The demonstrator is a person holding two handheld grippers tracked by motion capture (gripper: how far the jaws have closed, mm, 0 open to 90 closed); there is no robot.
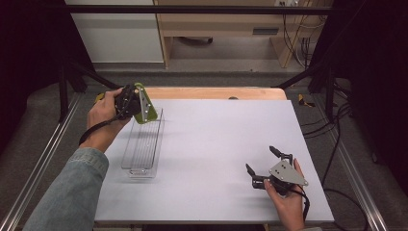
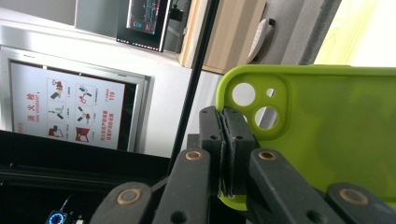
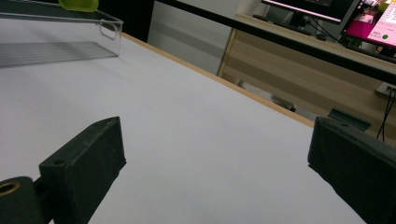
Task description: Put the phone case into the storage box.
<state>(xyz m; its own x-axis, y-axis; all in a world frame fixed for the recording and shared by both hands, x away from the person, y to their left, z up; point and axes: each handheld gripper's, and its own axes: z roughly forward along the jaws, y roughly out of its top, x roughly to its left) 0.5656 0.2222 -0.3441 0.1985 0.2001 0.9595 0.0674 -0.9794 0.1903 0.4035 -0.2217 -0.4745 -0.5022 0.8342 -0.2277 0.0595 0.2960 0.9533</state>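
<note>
A lime-green phone case (image 2: 327,130) with camera cut-outs is pinched at its edge by my left gripper (image 2: 224,140), whose jaws are shut on it. From above, the green phone case (image 1: 146,114) hangs tilted over the far end of a clear plastic tray (image 1: 129,161), held by the left gripper (image 1: 139,103) in the person's left hand. My right gripper (image 1: 261,160) rests near the table's front right, its jaws wide open with nothing between them. In the right gripper view the two black fingertips (image 3: 84,163) frame bare white table, with the tray (image 3: 109,30) far off.
The white table top (image 1: 216,139) has a wooden strip along its far edge. Metal frame rails run down both sides. Cables lie on the floor at the right. A shelf unit stands behind the table.
</note>
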